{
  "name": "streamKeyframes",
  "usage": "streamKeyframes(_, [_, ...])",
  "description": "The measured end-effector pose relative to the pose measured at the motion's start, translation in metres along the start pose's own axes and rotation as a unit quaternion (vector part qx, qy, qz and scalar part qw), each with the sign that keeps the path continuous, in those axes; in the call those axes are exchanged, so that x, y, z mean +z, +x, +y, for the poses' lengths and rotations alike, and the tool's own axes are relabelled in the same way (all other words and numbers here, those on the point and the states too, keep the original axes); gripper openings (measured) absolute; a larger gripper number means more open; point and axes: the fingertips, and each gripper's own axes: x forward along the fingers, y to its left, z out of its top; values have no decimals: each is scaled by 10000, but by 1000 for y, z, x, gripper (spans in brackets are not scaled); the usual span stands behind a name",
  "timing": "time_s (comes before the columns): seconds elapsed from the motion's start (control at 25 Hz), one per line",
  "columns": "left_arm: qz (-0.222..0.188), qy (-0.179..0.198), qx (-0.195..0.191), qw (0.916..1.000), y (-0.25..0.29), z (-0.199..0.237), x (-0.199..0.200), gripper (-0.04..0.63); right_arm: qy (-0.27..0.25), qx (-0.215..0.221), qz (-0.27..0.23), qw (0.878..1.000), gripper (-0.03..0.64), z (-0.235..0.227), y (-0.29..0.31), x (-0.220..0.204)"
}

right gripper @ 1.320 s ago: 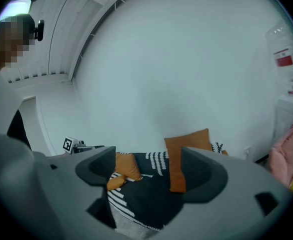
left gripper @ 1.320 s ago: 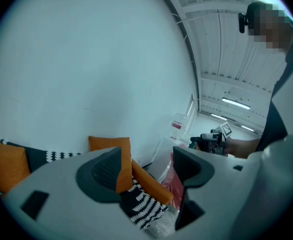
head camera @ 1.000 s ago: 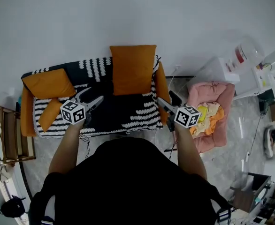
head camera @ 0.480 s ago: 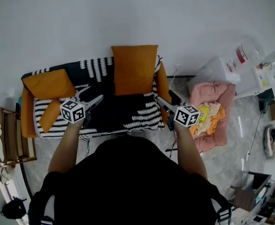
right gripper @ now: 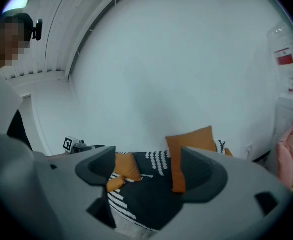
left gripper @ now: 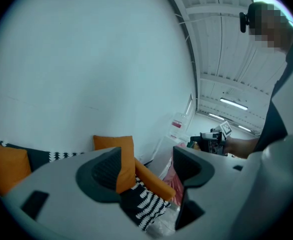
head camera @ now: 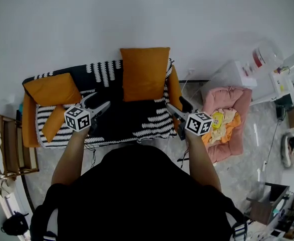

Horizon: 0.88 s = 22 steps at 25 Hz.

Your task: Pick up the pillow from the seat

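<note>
An orange pillow [head camera: 144,73] stands upright against the back of a sofa [head camera: 132,117] covered in a black-and-white patterned throw, near its right arm. It also shows in the left gripper view, the pillow [left gripper: 114,142] partly behind a jaw, and in the right gripper view as the pillow [right gripper: 194,136]. My left gripper [head camera: 98,103] hovers open over the seat's left half, with nothing between its jaws. My right gripper [head camera: 176,105] hangs open by the sofa's right arm, below the pillow and apart from it.
A second orange pillow [head camera: 51,89] and a smaller orange cushion [head camera: 51,122] lie at the sofa's left end. A pink basket of clothes [head camera: 227,119] sits on the floor to the right, with a white cabinet [head camera: 237,74] behind it. A wooden rack [head camera: 6,144] stands at far left.
My right gripper has edged slightly left toward the sofa. The left gripper and the pillow have stayed put, and both pairs of jaws stand as wide as before.
</note>
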Motion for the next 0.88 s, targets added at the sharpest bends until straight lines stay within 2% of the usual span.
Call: streamKeyframes(0.88, [-130, -67, 58, 9999, -21, 3, -2, 330, 23, 47, 76, 10000, 399, 17, 7, -14])
